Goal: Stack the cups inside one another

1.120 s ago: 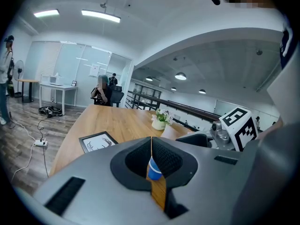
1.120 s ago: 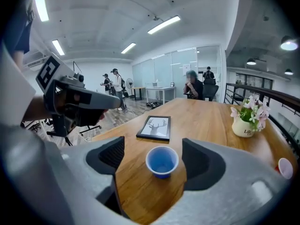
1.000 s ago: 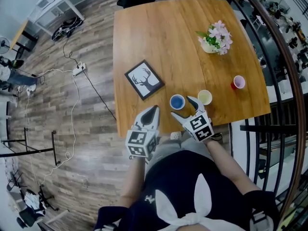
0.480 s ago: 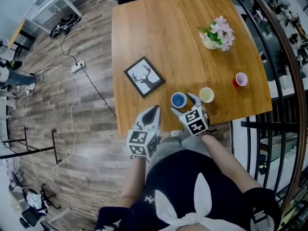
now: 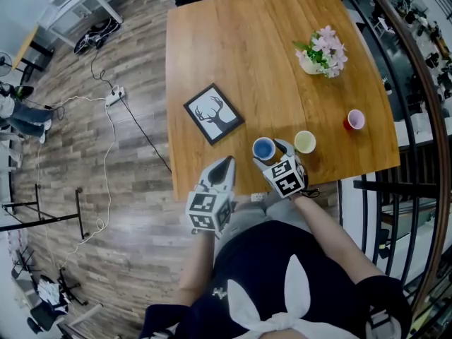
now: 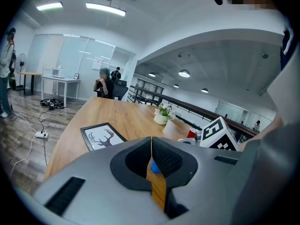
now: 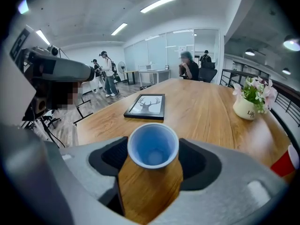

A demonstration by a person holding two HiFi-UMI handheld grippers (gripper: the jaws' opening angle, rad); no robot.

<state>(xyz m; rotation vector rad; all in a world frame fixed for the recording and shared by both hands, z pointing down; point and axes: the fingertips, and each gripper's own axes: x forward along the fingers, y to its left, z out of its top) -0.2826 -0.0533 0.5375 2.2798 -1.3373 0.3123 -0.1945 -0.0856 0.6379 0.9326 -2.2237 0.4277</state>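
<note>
Between the jaws of the right gripper (image 5: 270,155) stands the blue cup (image 7: 153,150), upright on the wooden table (image 5: 233,48), mouth up. The jaws are wide and have just been closing a little, one on either side of the cup. In the right gripper view the rim fills nearly the whole gap, and whether the pads touch it I cannot tell. The cup's own rim hides its foot there. The left gripper (image 5: 226,161) hangs just beside, its tip over the table near the front edge, with its jaws brought together on nothing. Through the slit under their meeting line only a sliver of blue and a strip of wood show.

A yellow-green cup (image 5: 304,141) stands just beside the right gripper's outer jaw. A red cup (image 5: 354,119) stands apart from it, close to the table's right edge, and the rim of the right gripper view cuts it off. All three cups stand close to the near edge. Beyond them lies broad bare wood, with a framed deer picture (image 5: 214,114) on the left and a flower pot (image 5: 321,54) far on the right. A dark railing (image 5: 413,97) runs along the table's right side.

The blue cup is plain and empty, tapering downward, paler inside, with a thin light rim.
</note>
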